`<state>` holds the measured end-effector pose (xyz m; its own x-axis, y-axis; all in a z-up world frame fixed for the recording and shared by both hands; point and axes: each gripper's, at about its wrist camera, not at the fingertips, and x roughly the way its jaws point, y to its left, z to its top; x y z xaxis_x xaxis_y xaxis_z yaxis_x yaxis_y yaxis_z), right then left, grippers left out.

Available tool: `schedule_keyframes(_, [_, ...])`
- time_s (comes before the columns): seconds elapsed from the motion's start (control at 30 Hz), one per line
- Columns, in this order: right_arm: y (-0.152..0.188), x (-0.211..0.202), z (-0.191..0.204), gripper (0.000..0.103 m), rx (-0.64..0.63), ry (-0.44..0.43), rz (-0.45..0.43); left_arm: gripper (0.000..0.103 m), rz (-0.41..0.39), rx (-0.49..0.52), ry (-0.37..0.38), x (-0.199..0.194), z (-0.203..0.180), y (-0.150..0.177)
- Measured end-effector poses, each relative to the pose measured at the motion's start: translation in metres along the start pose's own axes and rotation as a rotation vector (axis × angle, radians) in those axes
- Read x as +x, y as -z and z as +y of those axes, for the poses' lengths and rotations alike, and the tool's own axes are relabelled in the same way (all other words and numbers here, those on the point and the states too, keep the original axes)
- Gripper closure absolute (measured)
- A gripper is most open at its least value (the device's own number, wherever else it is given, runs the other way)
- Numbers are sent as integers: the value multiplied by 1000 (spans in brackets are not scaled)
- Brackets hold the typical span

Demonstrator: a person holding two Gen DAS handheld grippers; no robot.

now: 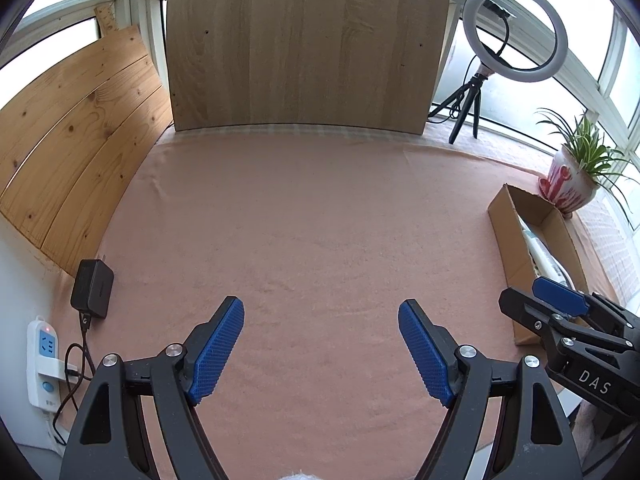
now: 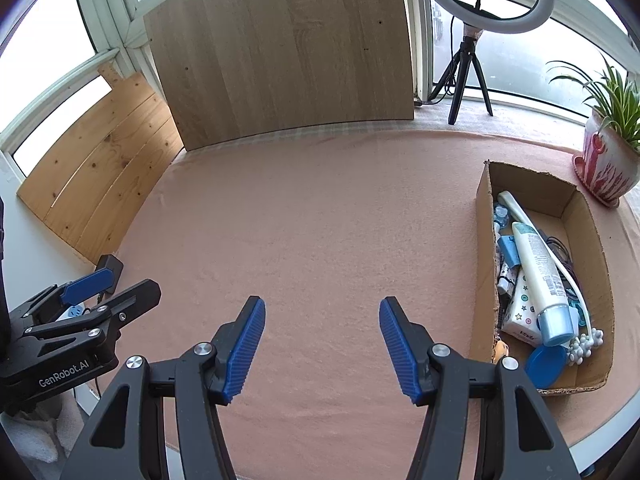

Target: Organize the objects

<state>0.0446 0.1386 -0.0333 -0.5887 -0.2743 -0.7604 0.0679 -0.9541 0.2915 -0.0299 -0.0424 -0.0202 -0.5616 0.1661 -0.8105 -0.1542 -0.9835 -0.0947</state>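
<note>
A cardboard box (image 2: 482, 248) stands at the right of the pink-covered table (image 2: 320, 220). Inside lie a white tube with a pale blue cap (image 2: 538, 276), a blue round lid (image 2: 546, 366), a white patterned packet (image 2: 524, 312), a white massager with beads (image 2: 584, 344) and dark cords. The same box (image 1: 508, 240) shows at the right in the left wrist view. My left gripper (image 1: 320, 340) hovers open over bare cloth, holding nothing. My right gripper (image 2: 322, 340) is open and empty too, left of the box. Each gripper appears at the edge of the other's view.
A wood-grain panel (image 1: 304, 44) and pine boards (image 1: 76, 136) lean along the back and left. A ring light on a tripod (image 1: 516, 32) and a potted plant (image 1: 572, 176) stand back right. A black adapter (image 1: 93, 288) and a white power strip (image 1: 44, 360) lie at the left edge.
</note>
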Motion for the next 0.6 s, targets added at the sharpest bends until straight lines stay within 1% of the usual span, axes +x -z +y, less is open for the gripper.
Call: schedule_keyframes(0.6, [-2,7,2,47,12,-2,12,20,7,6,5,6,-1,-5])
